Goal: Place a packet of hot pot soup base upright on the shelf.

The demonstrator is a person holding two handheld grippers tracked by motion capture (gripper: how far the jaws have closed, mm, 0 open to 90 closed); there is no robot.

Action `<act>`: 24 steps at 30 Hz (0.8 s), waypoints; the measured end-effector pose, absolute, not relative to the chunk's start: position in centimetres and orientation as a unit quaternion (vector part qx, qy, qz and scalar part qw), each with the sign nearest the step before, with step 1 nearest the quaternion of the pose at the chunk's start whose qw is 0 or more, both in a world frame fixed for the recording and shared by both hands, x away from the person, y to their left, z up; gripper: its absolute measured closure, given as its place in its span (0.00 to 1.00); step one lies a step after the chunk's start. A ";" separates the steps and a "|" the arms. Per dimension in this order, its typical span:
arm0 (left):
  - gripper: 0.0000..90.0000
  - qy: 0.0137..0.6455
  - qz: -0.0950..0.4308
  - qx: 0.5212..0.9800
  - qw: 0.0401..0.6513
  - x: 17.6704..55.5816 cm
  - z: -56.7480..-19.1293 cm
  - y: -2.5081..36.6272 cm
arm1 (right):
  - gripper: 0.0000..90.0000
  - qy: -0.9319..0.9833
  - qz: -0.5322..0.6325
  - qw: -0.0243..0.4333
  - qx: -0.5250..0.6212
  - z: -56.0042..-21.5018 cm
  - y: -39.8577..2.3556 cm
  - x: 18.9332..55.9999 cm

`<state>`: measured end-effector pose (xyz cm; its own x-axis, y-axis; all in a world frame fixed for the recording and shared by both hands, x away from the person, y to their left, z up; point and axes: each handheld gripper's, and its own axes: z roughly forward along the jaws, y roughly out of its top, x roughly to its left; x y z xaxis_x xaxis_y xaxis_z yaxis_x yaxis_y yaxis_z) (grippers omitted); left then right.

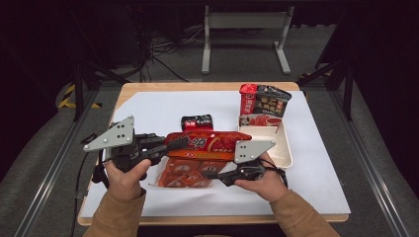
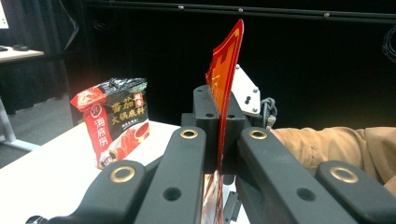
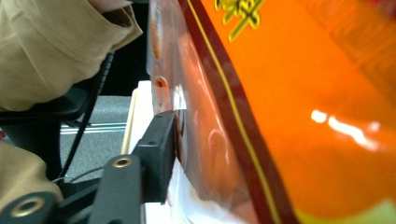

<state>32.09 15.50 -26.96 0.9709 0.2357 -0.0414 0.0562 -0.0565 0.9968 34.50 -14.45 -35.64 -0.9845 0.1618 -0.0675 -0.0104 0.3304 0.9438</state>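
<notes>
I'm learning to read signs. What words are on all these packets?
Standing pouch: "番茄火锅底料" down its black front; the white characters on its red strip are too blurred.
Big red packet: large yellow characters, too blurred to read.
Small dark packet: print too small.
Flat packet underneath: nothing readable.

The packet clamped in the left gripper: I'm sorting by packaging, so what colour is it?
Red and orange glossy plastic packet with yellow lettering, clearest in the high view.
</notes>
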 end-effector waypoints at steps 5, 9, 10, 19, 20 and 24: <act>1.00 0.101 0.065 0.727 0.677 32.1 -27.0 15.5 | 0.73 0.812 0.579 0.063 0.042 -35.5 -14.3 34.3; 1.00 0.103 0.064 0.725 0.678 32.3 -27.1 15.6 | 0.78 0.816 0.573 0.065 0.041 -35.3 -14.4 34.1; 1.00 0.102 0.062 0.725 0.678 32.4 -27.1 15.7 | 0.78 0.816 0.573 0.065 0.041 -35.3 -14.4 34.1; 0.98 0.104 0.031 0.715 0.691 33.2 -27.6 16.1 | 0.78 0.830 0.552 0.048 0.059 -34.1 -15.0 33.7; 0.98 0.106 0.030 0.715 0.691 33.3 -27.7 16.2 | 0.78 0.830 0.552 0.048 0.059 -34.1 -15.0 33.7; 0.92 0.115 0.039 0.719 0.684 33.5 -27.8 16.4 | 0.78 0.839 0.538 0.047 0.069 -33.5 -15.4 33.6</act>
